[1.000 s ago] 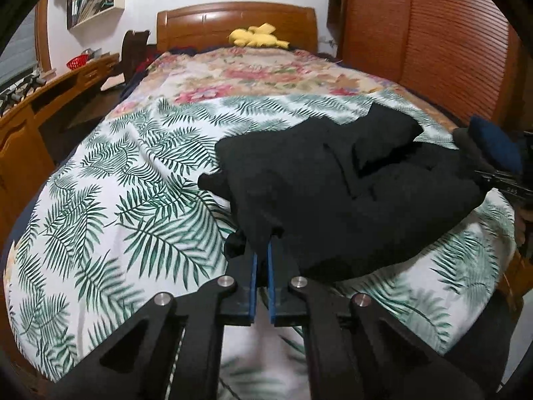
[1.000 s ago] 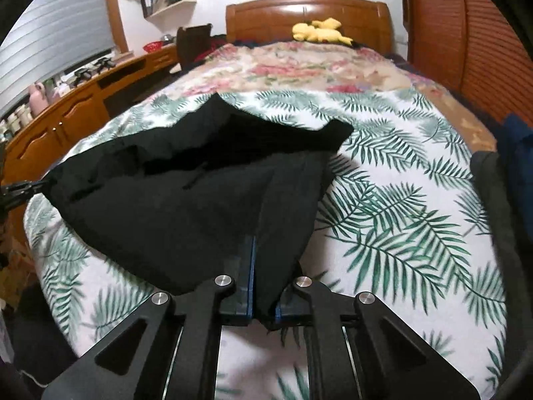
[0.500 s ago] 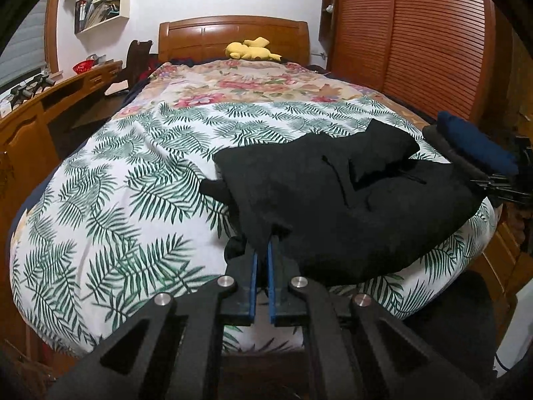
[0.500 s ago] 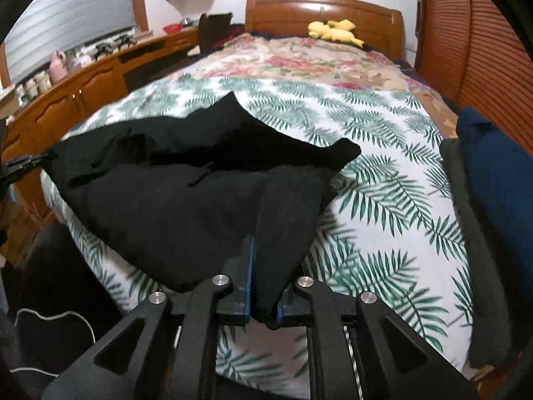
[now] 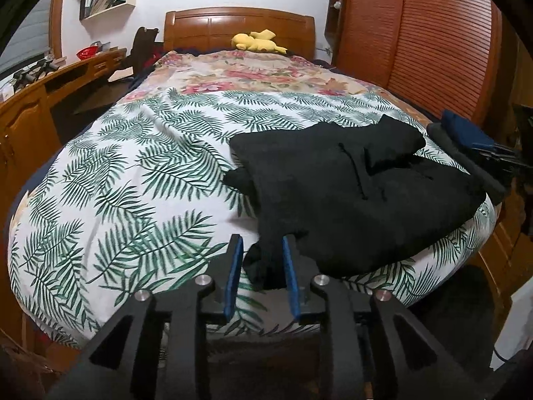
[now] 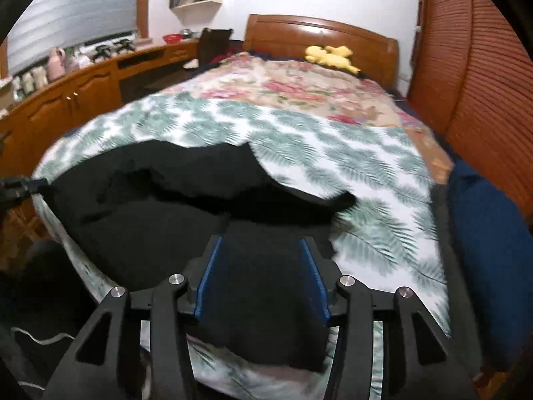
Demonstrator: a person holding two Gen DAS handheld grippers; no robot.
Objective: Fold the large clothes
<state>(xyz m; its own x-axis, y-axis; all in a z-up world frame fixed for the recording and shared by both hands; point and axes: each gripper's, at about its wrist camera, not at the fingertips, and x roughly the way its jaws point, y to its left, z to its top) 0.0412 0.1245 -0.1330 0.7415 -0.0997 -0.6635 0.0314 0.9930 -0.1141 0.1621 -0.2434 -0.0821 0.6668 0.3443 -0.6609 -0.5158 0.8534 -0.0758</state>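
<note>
A black garment (image 5: 349,193) lies crumpled near the foot of the bed (image 5: 133,173), on the palm-leaf sheet. In the left wrist view my left gripper (image 5: 261,248) has its jaws opening. A corner of the black cloth hangs loose between the blue pads (image 5: 235,260), with a gap on the left side. In the right wrist view the garment (image 6: 160,226) spreads to the left. My right gripper (image 6: 261,253) is opening wide, and the cloth lies under and between its jaws, not pinched. Each gripper shows at the far edge of the other's view.
A folded navy pile (image 6: 483,240) sits along the bed's right edge beside a dark grey item (image 5: 466,163). A yellow plush toy (image 5: 256,41) lies by the wooden headboard (image 5: 240,23). A wooden desk (image 5: 30,113) runs on the left and slatted wardrobe doors (image 5: 416,43) on the right.
Both grippers were shut on the garment's near edge; now both have opened and let it go. Both views have drawn back toward the foot of the bed, and the right view has risen.
</note>
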